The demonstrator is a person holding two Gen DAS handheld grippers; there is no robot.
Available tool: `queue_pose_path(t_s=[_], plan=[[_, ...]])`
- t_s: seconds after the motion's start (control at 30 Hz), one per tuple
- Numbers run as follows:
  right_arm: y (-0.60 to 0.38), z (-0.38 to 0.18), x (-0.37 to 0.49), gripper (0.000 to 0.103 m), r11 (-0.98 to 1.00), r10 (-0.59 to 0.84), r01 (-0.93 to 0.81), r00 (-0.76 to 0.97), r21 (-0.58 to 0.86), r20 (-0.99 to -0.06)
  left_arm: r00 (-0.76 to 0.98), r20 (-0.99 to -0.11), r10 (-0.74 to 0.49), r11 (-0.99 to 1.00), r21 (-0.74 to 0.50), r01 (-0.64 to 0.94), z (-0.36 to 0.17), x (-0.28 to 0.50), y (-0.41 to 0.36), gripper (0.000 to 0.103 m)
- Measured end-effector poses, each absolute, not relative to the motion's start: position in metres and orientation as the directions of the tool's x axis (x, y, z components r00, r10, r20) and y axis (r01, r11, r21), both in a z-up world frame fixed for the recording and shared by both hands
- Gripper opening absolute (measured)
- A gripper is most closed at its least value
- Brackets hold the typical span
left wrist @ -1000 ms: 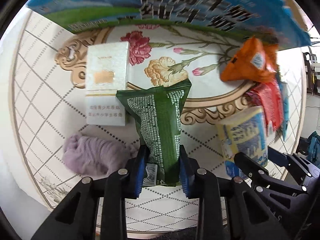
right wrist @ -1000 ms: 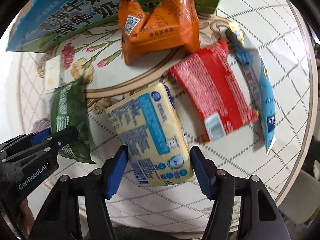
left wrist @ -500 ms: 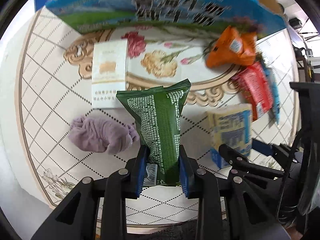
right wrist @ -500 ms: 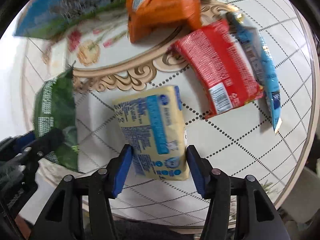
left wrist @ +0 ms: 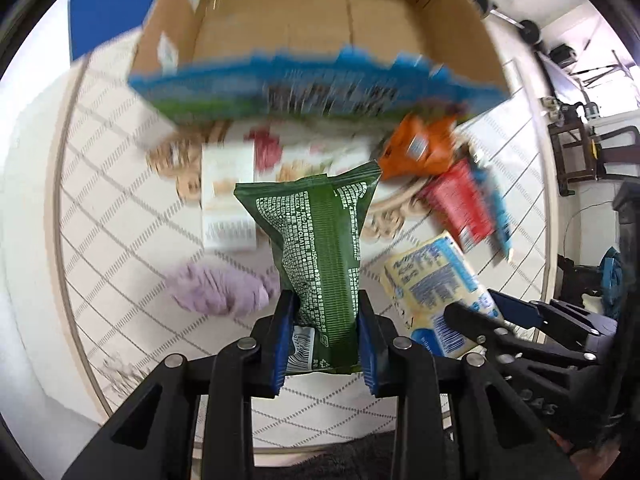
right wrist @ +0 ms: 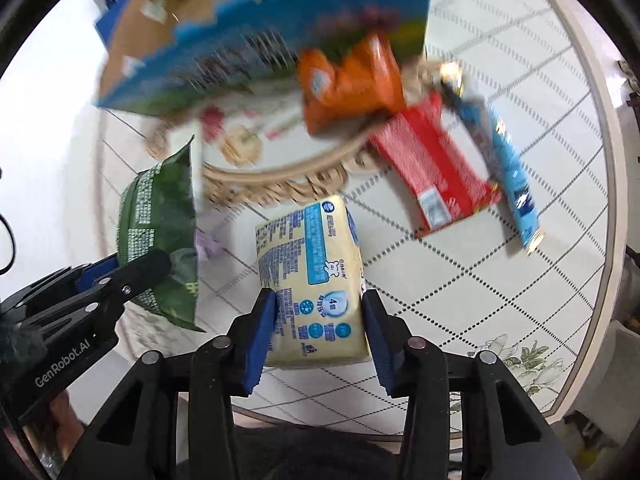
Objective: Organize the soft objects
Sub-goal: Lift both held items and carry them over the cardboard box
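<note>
My left gripper (left wrist: 326, 305) is shut on the lower end of a green snack packet (left wrist: 320, 248), which stands upright between the blue pads, off the table. To its right, the right gripper (left wrist: 474, 304) holds a yellow-and-blue soft pack (left wrist: 432, 272). In the right wrist view the right gripper (right wrist: 320, 304) has its jaws closing, with both pads pressed against the sides of the yellow-and-blue pack (right wrist: 312, 264). The left gripper (right wrist: 132, 276) and the green packet (right wrist: 160, 216) show at the left. Beyond stands an open cardboard box (left wrist: 280, 88) with a blue printed front.
On the round patterned table (right wrist: 480, 280) lie an orange bag (right wrist: 348, 84), a red packet (right wrist: 432, 176) and a long blue packet (right wrist: 512, 184). A white carton (left wrist: 226, 200) and a crumpled purple cloth (left wrist: 216, 288) lie at the left. The box interior (left wrist: 320, 20) looks bare.
Both grippers have risen, so the table looks smaller and the box's inside has come into view. The right jaws have narrowed onto the yellow-and-blue pack. The left grip is unchanged.
</note>
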State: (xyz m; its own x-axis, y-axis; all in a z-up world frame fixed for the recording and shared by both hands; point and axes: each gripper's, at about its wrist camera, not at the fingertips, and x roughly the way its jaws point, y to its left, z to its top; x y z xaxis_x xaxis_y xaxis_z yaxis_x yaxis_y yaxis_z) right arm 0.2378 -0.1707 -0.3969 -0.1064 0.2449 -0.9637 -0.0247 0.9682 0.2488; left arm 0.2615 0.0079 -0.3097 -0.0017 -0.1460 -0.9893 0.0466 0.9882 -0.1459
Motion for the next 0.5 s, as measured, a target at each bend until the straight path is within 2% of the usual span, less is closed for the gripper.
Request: queue_pose_path(t_s=[0.07,0.2,0.33,0.37,0.43,0.5], plan=[[-0.173,-0.405,0.245,0.047,0.976,0.214,-0.021,-0.116,0.218,-0.97,0.024,-0.991,-0.134,0.989,-0.133,0.062,-0.303,0.265,0.007,0.026],[-0.179,-0.434,0.256,0.047,0.99,0.129,-0.04,-0.168,0.138,-0.977,0.002,-0.993,-0.117,0.992,-0.117,0.053,-0.324,0.269,0.003,0.026],[-0.173,-0.457,0.257,0.059,0.99,0.112,-0.058,-0.201,0.126,-0.973,-0.042,-0.993,-0.109,0.993,-0.111,0.033,-0.348,0.264,-0.001,0.026],[-0.17,-0.462,0.256,0.066,0.991,0.102,-0.068,-0.202,0.118,-0.974,-0.054,-0.993,-0.106,0.994,-0.108,0.029,-0.355,0.262,-0.001,0.026],[-0.164,-0.472,0.253,0.069,0.991,0.101,-0.066,-0.212,0.118,-0.972,-0.074,-0.992,-0.101,0.994,-0.104,0.025,-0.363,0.258,-0.001,0.026],[-0.16,-0.472,0.25,0.068,0.992,0.087,-0.075,-0.206,0.104,-0.975,-0.079,-0.992,-0.096,0.995,-0.098,0.023,-0.365,0.254,0.0,0.026]])
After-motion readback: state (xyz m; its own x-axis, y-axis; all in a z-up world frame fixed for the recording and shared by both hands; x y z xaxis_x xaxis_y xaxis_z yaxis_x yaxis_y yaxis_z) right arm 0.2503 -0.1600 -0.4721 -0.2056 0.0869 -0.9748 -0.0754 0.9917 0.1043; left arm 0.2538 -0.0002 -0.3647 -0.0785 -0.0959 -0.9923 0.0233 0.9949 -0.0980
